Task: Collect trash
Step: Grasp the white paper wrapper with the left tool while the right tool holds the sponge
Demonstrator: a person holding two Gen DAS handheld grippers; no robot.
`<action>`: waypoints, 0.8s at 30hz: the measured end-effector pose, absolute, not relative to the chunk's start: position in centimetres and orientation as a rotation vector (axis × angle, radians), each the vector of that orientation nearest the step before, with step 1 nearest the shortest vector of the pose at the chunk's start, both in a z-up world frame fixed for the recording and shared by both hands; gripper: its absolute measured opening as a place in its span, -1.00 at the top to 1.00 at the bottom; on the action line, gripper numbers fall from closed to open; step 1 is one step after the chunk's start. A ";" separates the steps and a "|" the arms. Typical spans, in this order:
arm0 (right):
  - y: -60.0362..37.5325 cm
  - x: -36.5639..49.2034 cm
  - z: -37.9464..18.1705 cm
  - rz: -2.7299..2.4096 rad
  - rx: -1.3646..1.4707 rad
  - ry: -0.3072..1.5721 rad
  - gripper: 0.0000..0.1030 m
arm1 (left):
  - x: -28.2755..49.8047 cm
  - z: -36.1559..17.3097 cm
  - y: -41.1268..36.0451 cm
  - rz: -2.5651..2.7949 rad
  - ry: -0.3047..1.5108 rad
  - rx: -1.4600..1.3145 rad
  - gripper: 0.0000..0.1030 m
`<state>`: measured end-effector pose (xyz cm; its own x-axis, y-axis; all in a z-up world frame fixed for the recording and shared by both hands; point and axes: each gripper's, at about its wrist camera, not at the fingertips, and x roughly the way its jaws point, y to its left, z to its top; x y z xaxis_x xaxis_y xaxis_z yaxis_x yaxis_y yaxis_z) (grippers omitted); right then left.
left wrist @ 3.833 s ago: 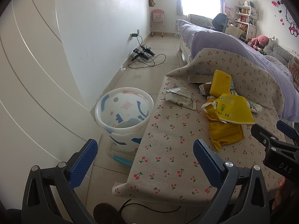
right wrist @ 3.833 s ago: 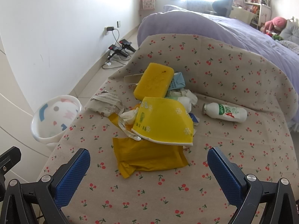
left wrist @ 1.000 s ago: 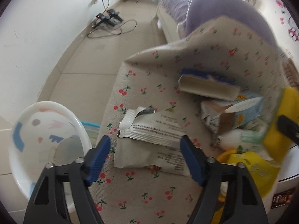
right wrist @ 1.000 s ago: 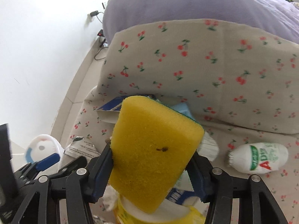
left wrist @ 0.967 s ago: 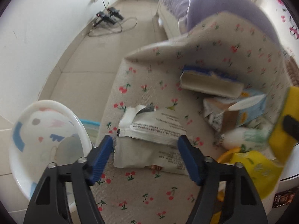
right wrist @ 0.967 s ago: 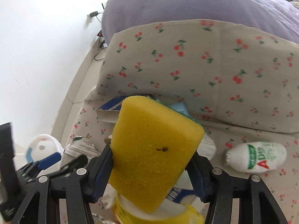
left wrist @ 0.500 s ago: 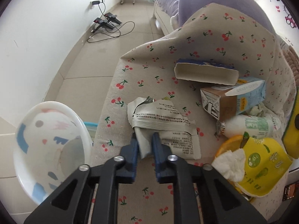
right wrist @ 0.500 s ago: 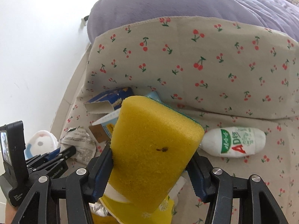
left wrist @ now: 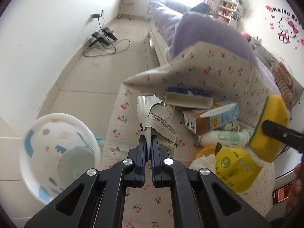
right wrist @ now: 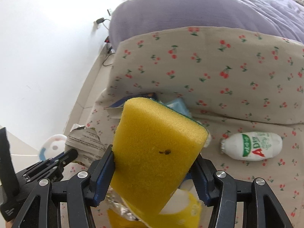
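Both claws are full: the left gripper (left wrist: 149,146) has its jaws pinched tight on the bottom edge of one torn silver wrapper (left wrist: 158,117), and the right gripper (right wrist: 153,168) clamps one yellow sponge (right wrist: 157,152) between its blue pads. Counted on the cherry-print cloth (left wrist: 218,76): one wrapper, one sponge, one flat blue-and-white box (left wrist: 188,97), one small drink carton (left wrist: 212,117), two little white bottles — one (left wrist: 224,137) beside the carton, one (right wrist: 252,148) lying apart on the cloth — one yellow paper bowl (left wrist: 235,167) and one wad of white tissue (left wrist: 203,160). Just off the cloth's left edge stands one white bin (left wrist: 57,159) with blue and pink marks, lower than the cloth top. The wrapper rises straight out of the left jaws, its long axis running away from the claw toward the cloth's far fold, torn end uppermost; it lies left of the carton and between the bin and the bowl. The sponge stands on end in the right jaws, long axis pointing up and away, its green scouring face turned toward the cloth's raised back, above the bowl.
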<state>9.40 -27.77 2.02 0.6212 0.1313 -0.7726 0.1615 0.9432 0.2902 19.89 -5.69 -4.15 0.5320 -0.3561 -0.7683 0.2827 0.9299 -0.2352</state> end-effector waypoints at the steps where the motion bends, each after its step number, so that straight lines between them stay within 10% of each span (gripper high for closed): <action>1: -27.4 9.5 2.1 -0.013 0.348 0.905 -0.23 | 19.7 -3.7 -5.2 -0.378 0.923 -0.091 0.93; 24: -15.3 14.5 0.3 0.137 0.281 0.963 -0.23 | 18.4 -3.4 9.0 -0.177 0.915 -0.114 0.92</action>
<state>14.50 -15.31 0.35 0.5664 0.2386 -0.7888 0.0096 0.9552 0.2958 18.38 8.96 -3.45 0.5964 -0.2009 -0.7772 0.1040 0.9794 -0.1733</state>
